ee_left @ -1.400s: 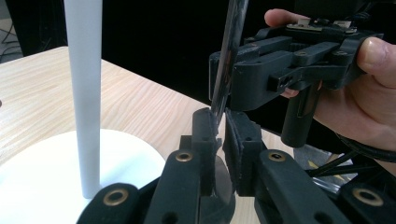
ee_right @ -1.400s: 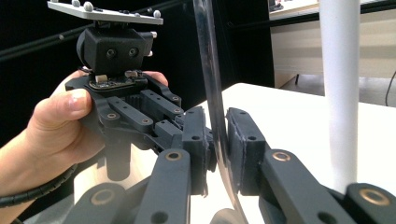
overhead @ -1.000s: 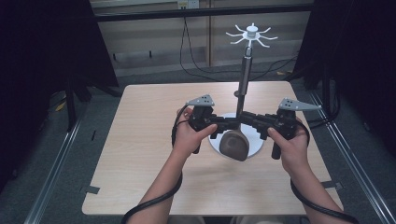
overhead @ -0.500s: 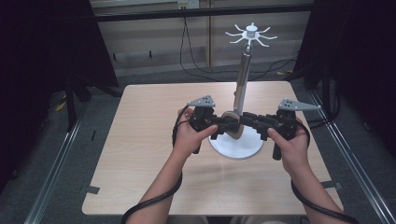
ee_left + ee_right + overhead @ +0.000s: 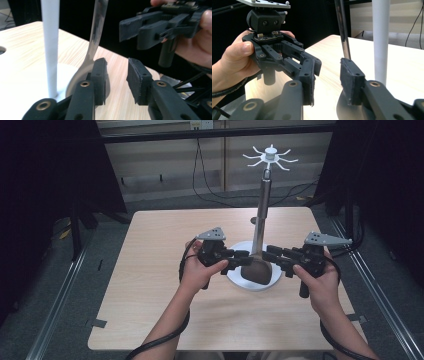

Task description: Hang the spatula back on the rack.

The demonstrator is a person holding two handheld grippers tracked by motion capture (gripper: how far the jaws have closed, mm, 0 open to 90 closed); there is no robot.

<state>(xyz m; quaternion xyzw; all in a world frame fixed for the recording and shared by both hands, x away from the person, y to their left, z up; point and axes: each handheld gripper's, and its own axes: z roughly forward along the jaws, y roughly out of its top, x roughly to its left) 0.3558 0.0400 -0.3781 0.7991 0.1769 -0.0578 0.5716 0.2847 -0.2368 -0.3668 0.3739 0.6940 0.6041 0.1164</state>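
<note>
A metal spoon [image 5: 258, 270] stands nearly upright against a white stand, its dark bowl on the stand's round base [image 5: 237, 276] and its handle [image 5: 263, 205] rising along the pole to the hooked top [image 5: 270, 156]. My left gripper [image 5: 245, 260] is open just left of the bowl, and my right gripper [image 5: 270, 256] is open just right of it, their tips facing each other. In the left gripper view the left gripper [image 5: 116, 67] has an empty gap, with the spoon [image 5: 94, 37] behind its left jaw. The right gripper [image 5: 327, 67] also holds nothing; the handle [image 5: 342, 27] stands just behind it.
The wooden table [image 5: 150, 270] has wide bare areas to the left and in front of the stand. The stand's white pole [image 5: 50, 47] stands beside the spoon. Cables trail from both grippers along the person's forearms. Dark floor and metal rails surround the table.
The spoon's bowl, lying more face-up a second ago, now stands steeper against the pole. Both grippers have stayed close on either side with only slight shifts.
</note>
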